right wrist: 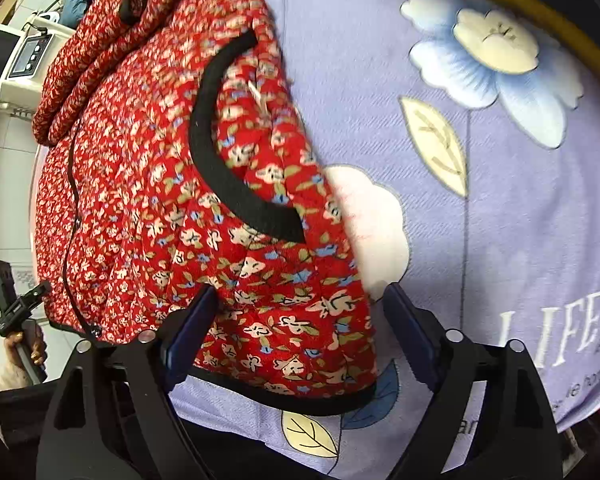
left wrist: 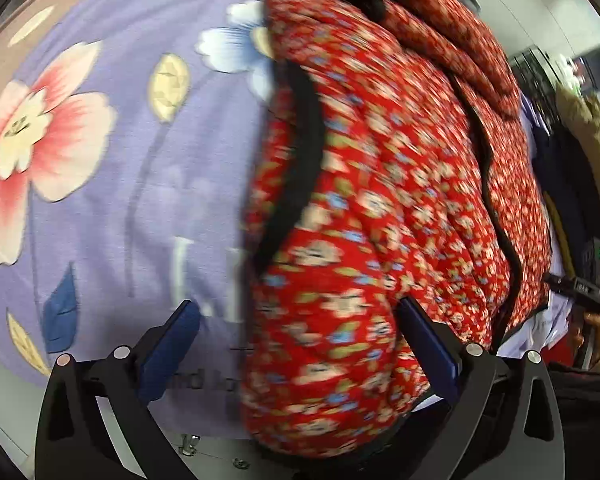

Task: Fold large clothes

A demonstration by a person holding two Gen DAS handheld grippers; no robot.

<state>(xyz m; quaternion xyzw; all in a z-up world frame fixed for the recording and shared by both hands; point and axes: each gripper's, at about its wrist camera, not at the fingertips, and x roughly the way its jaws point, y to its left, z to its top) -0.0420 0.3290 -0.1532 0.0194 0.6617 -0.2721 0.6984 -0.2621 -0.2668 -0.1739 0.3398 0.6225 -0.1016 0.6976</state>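
The right gripper [right wrist: 296, 312] has its fingers spread wide, and the lower corner of the red padded jacket [right wrist: 172, 184] lies between them, but the blue pads [right wrist: 410, 332] do not press on it. The left gripper [left wrist: 300, 336] also stands wide, one finger over the bare sheet and the other against the bulging cloth; it grips nothing that I can see.

The jacket lies in a partly folded heap on a lilac flowered sheet [right wrist: 480, 208], which covers what I take for a bed. It is quilted, with small flowers and a black binding [right wrist: 228, 168] along the edges and the curved pocket opening.

I judge the jacket as soft and puffy, rather light for its volume, and not fragile. The padding will spring back, so a fold probably needs pressing down. A thin pinch of the outer cloth may slip; the bound hem or a corner, where the layers are firmer, seems the better place to hold. The cloth looks matte, not slippery.
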